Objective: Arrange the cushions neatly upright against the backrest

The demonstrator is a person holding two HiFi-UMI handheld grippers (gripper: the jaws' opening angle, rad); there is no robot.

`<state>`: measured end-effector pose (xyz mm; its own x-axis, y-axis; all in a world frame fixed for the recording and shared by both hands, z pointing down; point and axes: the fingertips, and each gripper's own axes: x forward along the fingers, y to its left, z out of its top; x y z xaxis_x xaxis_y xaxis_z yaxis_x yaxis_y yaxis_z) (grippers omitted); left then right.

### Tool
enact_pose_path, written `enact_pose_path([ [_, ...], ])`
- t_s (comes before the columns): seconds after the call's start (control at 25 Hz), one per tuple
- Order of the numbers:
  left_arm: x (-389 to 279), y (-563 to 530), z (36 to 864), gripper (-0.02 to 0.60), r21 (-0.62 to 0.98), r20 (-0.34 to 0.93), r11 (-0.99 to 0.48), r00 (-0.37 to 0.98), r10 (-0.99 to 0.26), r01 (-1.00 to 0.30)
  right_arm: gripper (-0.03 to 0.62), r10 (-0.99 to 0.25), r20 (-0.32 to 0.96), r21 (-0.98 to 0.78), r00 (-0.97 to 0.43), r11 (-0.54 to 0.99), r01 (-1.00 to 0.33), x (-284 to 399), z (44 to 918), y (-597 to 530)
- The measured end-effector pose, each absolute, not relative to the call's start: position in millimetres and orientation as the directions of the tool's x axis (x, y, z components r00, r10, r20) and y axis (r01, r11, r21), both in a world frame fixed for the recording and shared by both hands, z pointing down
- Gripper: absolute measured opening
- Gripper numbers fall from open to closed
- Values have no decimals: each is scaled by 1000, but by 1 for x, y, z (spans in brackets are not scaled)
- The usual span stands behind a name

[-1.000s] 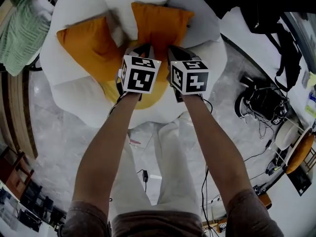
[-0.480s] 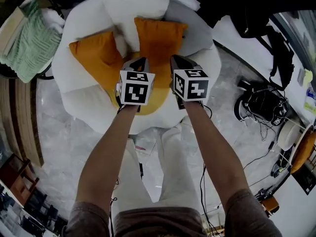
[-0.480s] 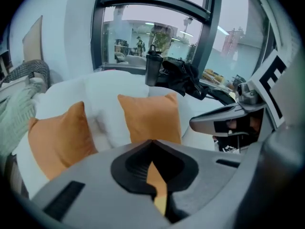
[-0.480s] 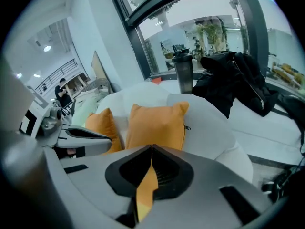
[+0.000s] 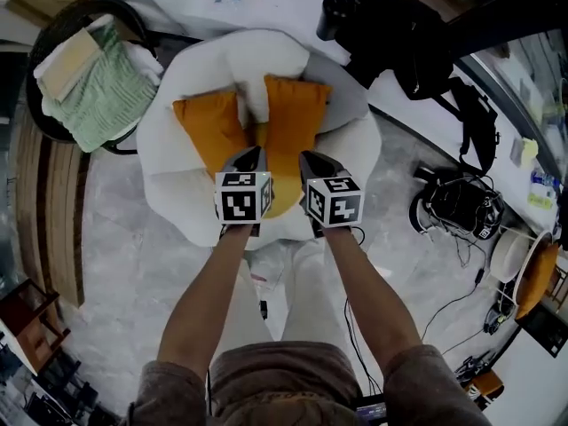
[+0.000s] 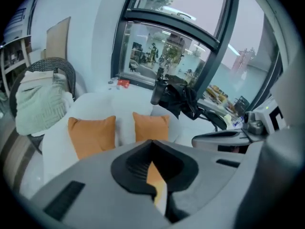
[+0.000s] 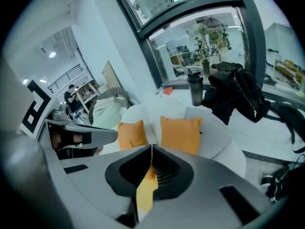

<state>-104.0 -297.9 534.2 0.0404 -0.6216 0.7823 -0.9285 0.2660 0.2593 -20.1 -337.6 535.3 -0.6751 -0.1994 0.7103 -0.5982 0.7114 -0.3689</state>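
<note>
The left gripper (image 6: pixel 151 141) has its jaws pressed together at the tips, and so does the right gripper (image 7: pixel 151 147). Neither pinches anything I can make out. Both hover at the centre of the head view over a yellow cushion (image 5: pixel 280 201) that appears to lie flat on the seat and shows as a sliver through each jaw slit. Above it in the frame, the left orange cushion (image 5: pixel 208 124) and the right orange cushion (image 5: pixel 295 114) stand against the backrest (image 5: pixel 257 60) of the white armchair (image 5: pixel 164 162). The flat one probably needs standing up next. To do that well, open both jaws, take its far corners evenly, and tip it back so it sits straight rather than slumped.
</note>
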Motion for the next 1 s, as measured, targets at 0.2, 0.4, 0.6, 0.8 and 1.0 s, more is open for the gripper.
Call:
enact_pose_path([
  [0.2, -113, -264, 485, 5, 273, 768, 283, 31, -640, -919, 23, -177, 688, -396, -704, 721, -569, -30, 490, -300],
  [0.4, -112, -227, 432, 5, 249, 765, 257, 27, -644, -934, 23, -141, 680, -396, -720, 756, -522, -36, 441, -263],
  [0.6, -103, -209, 387, 5, 256, 734, 230, 34, -678, -939, 23, -89, 648, -391, -756, 813, -432, -45, 395, -241],
  [0.8, -91, -191, 340, 5, 273, 700, 191, 59, -711, -943, 23, -61, 623, -376, -780, 851, -367, -48, 348, -222],
  [1.0, -82, -173, 293, 5, 259, 657, 114, 89, -749, -959, 21, -38, 581, -343, -813, 894, -287, -49, 296, -201],
])
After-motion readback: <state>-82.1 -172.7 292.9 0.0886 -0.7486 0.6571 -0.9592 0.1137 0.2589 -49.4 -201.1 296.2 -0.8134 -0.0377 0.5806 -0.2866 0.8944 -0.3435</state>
